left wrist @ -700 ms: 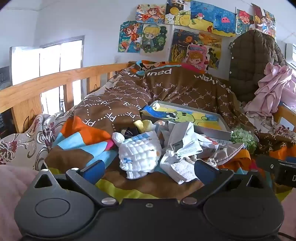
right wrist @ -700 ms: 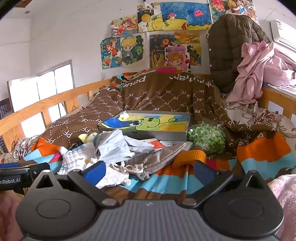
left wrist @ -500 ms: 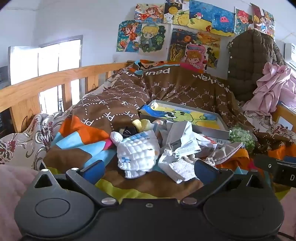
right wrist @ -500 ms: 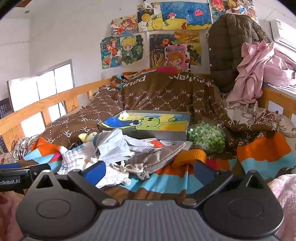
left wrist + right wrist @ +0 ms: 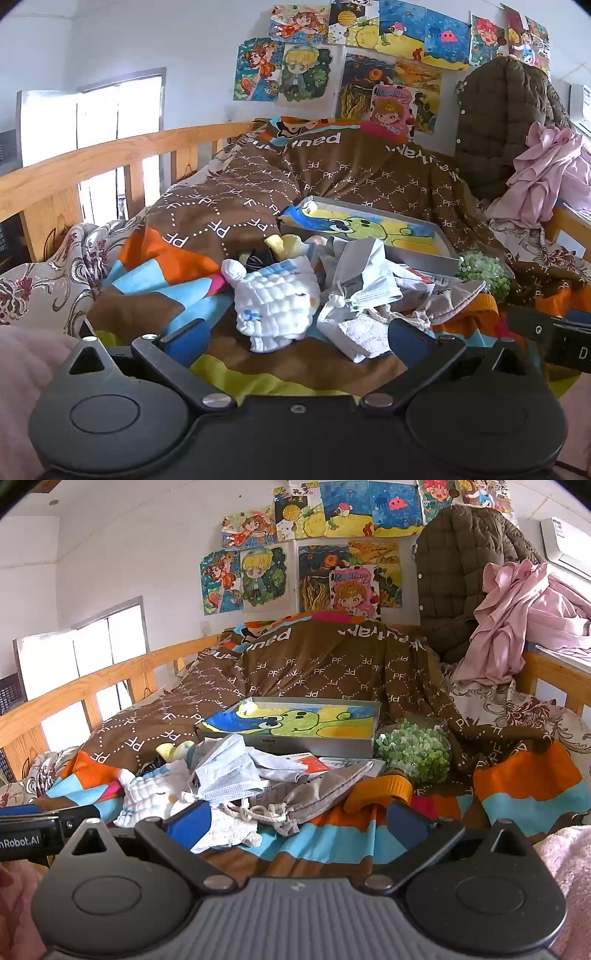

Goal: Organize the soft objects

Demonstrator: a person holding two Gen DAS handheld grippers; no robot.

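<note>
A heap of soft things sits in the middle of the bed, on the striped part of the brown quilt [image 5: 332, 672], and both tools hang just short of it with nothing in them. The left gripper [image 5: 295, 332] has its jaws spread wide, and the white quilted cloth [image 5: 275, 308] lies on the quilt just past the gap between them, bunched into a lump with a knotted corner sticking up toward the wooden rail [image 5: 92, 162]. The right gripper [image 5: 295, 818] is equally wide, its left blue finger [image 5: 190, 821] overlapping a crumpled white rag [image 5: 229, 830]. Ahead of it the grey drawstring pouch [image 5: 314, 797] lies flat, its long axis running from the corded mouth near the jaws up and right toward the green ball of small petals [image 5: 413, 749]. A face mask [image 5: 229, 771] is draped over the pile just left of the pouch, and a yellow plush piece [image 5: 175, 749] pokes out behind. A shallow grey box [image 5: 295, 727] with a frog painting lies behind the pile, its long side across the bed. An orange band [image 5: 384, 788] rests by the pouch's far end. The open stretch of quilt lies to the right of the pouch and in front of the jaws; the rail closes the left side, and a pink garment [image 5: 517, 620] and brown jacket [image 5: 458, 583] crowd the far right corner.
</note>
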